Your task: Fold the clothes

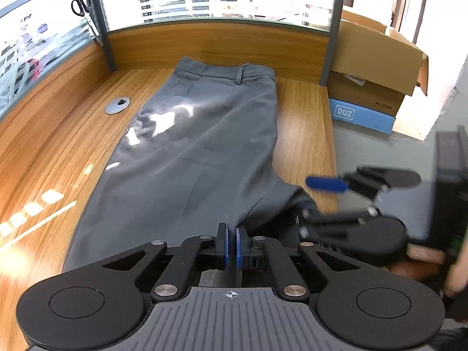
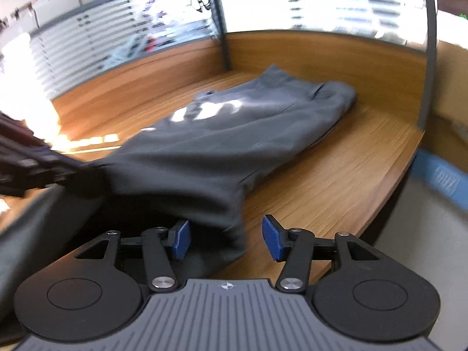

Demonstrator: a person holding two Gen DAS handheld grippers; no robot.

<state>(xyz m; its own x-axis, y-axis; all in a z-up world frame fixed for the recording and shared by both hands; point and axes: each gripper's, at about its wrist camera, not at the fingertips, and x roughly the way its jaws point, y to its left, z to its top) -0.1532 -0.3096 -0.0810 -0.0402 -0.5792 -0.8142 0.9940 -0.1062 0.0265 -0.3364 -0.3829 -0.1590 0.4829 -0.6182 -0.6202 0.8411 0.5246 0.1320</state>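
Lying lengthwise on the curved wood-grain tabletop (image 1: pixel 52 146), the pair of grey woven trousers (image 1: pixel 199 134) is already looking doubled leg over leg, with its waistband and belt loop at the far end near the wooden partition and its hem end reaching the near edge. The left gripper (image 1: pixel 231 247) is pinching the near hem edge, its blue pads pressed almost together with the cloth running down between them. The right gripper (image 2: pixel 226 238) is standing spread wide, and the drooping hem corner is hanging between its blue pads; whether either pad is touching the cloth is hard to judge. By my reading, the lengthwise halving is done and the crosswise folds, hem toward waistband, are left to do, so the task seems somewhere near its middle. Motion is blurring the right wrist view, so seams and layers there are unclear. Glare is washing out patches of the fabric, and the hem's underside and how many layers the left gripper is holding are hidden. A brown cardboard box (image 1: pixel 377 67) on a blue carton is sitting beyond the tabletop's right edge.
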